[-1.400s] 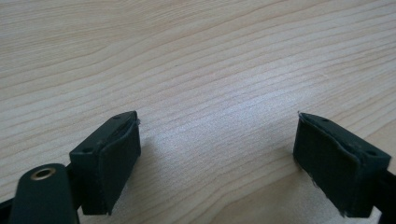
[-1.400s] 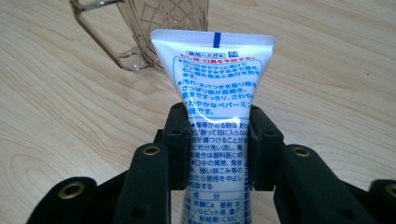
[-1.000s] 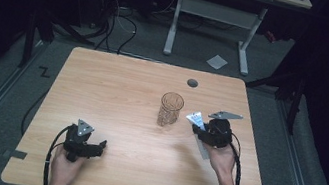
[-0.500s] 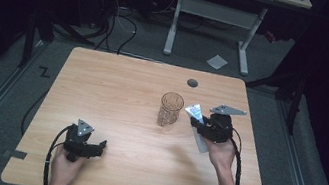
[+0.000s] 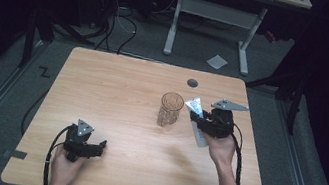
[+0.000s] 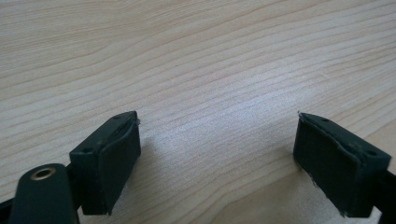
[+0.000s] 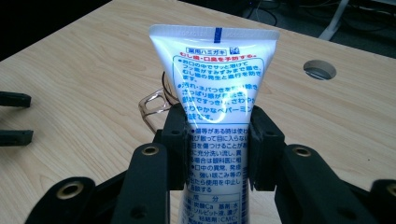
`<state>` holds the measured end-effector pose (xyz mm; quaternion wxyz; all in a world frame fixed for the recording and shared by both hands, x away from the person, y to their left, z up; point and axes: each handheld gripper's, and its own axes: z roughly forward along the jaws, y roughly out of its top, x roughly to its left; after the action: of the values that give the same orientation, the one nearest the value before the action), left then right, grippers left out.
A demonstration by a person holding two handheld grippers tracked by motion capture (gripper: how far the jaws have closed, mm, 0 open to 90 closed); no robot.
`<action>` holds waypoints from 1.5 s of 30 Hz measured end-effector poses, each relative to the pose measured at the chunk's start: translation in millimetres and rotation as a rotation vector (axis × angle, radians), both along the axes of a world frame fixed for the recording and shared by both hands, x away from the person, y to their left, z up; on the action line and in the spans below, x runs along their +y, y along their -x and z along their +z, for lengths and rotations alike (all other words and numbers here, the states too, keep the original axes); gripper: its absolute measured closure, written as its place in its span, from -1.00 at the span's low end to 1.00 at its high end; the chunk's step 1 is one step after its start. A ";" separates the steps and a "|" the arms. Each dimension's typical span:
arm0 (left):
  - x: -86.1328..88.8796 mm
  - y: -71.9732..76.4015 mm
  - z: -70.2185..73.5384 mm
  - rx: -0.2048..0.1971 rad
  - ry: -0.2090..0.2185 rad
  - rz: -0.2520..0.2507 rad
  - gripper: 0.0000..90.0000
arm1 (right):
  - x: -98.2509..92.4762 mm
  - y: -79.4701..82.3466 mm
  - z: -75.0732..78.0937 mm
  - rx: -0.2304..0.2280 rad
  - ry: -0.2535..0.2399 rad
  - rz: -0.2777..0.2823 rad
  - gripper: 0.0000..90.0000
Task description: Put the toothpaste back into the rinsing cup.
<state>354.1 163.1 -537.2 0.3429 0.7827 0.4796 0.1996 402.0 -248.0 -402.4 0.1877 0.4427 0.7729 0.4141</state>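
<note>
Toothpaste tube (image 7: 216, 107) above wooden table (image 5: 117, 89)

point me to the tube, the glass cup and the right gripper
tube (image 7: 215, 93), right gripper view, on its printed back face.
glass cup (image 5: 170, 108), high view, on its patterned side wall.
right gripper (image 7: 219, 144), right gripper view, midway between the pads clamping the tube.

White toothpaste tube (image 7: 215, 107) printed with blue and red Japanese text, flat crimped end uppermost at frame centre, clamped at mid-body, tilted above the wooden bench (image 5: 117, 89); patterned clear glass (image 5: 170, 109) upright just left.
</note>
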 end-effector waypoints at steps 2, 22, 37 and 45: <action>0.0 0.0 0.0 0.000 0.000 0.000 -0.66 | 1.2 -1.3 3.0 -0.007 0.003 0.005 0.45; 0.0 0.0 0.0 0.000 0.000 0.000 -0.66 | 11.7 -20.3 13.1 -0.032 -0.014 0.004 0.45; 0.1 0.0 0.0 0.000 -0.001 0.000 -0.66 | 21.1 -34.8 17.7 -0.038 -0.012 -0.003 0.45; 0.1 0.0 0.1 0.001 -0.002 -0.001 -0.66 | 24.6 -45.2 18.4 -0.035 -0.025 -0.012 0.46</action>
<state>354.1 163.2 -537.1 0.3422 0.7832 0.4793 0.1997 447.3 -223.4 -384.0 0.1983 0.4421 0.7616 0.4304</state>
